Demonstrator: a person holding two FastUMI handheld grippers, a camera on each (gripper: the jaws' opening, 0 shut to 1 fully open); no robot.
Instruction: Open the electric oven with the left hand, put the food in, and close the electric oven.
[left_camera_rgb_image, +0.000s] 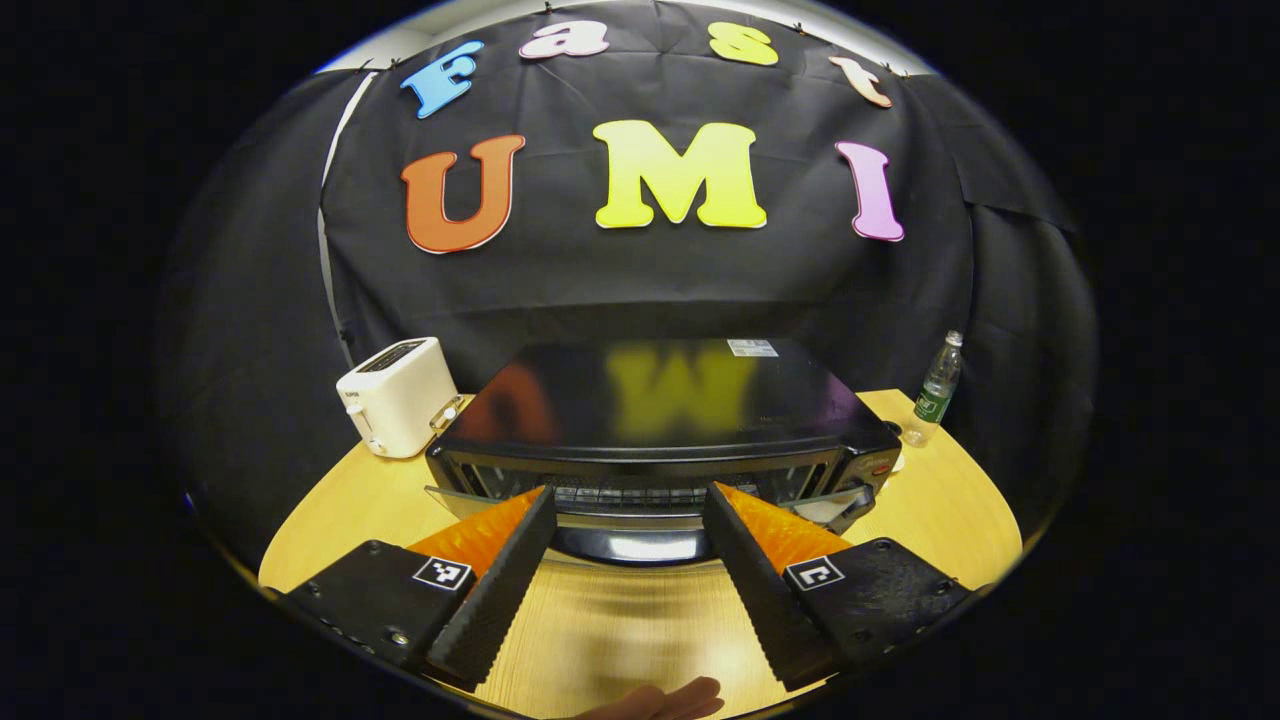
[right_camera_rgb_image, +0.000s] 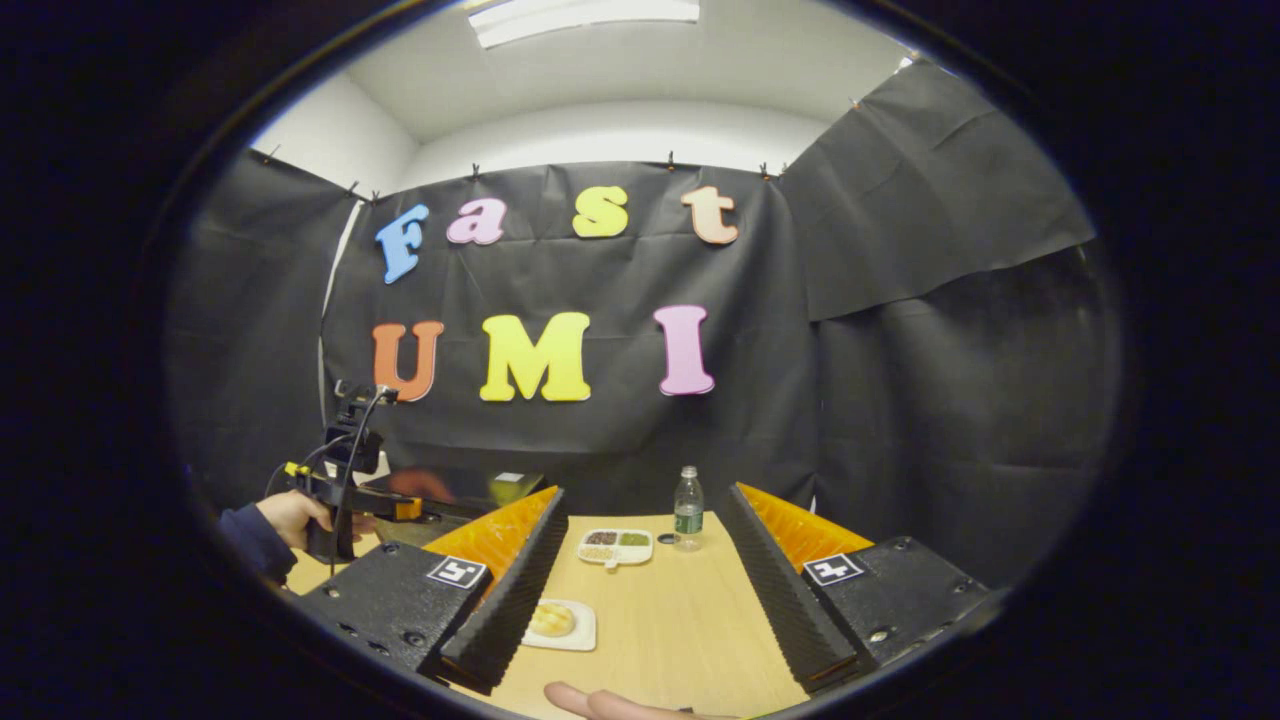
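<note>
The black electric oven (left_camera_rgb_image: 660, 410) stands on the wooden table (left_camera_rgb_image: 620, 640) straight ahead in the left gripper view. Its glass door leans slightly outward, and the door handle (left_camera_rgb_image: 635, 545) lies between my fingers. My left gripper (left_camera_rgb_image: 630, 495) is open around that handle, not pressing on it. In the right gripper view my right gripper (right_camera_rgb_image: 642, 495) is open and holds nothing, above the table (right_camera_rgb_image: 680, 630). A bun on a small white plate (right_camera_rgb_image: 560, 622) sits by its left finger. A hand holds the left gripper (right_camera_rgb_image: 345, 480) at the far left, by the oven (right_camera_rgb_image: 480, 492).
A white toaster (left_camera_rgb_image: 397, 397) stands left of the oven and a water bottle (left_camera_rgb_image: 938, 388) to its right. The bottle (right_camera_rgb_image: 687, 520) and a divided tray of food (right_camera_rgb_image: 617, 546) sit at the table's back. A fingertip (right_camera_rgb_image: 600, 702) shows at the bottom edge.
</note>
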